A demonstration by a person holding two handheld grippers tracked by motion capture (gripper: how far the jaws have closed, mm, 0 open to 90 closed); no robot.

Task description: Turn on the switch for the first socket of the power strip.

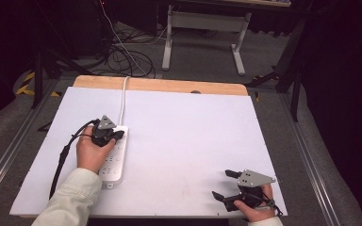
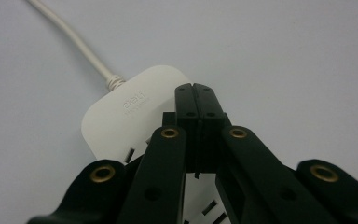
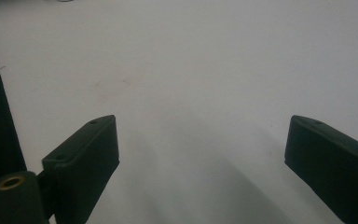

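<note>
White desk (image 1: pixel 184 141) with a power strip (image 1: pixel 114 157) on its left side, left gripper (image 2: pixel 196 88) clamped closed right above the strip, right gripper (image 1: pixel 224 184) sat wide open, holding nothing, near the front-right corner

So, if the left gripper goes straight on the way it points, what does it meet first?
The left gripper, jaws shut, hangs over the power strip and points down at its cord end. It would likely meet the strip's top first; how high it hangs is unclear.

Even overhead light brightens the white rectangular table sheet (image 1: pixel 184 141); the room beyond falls dark. Both gripper views are soft, faintly grainy, with diffuse shadows.
</note>
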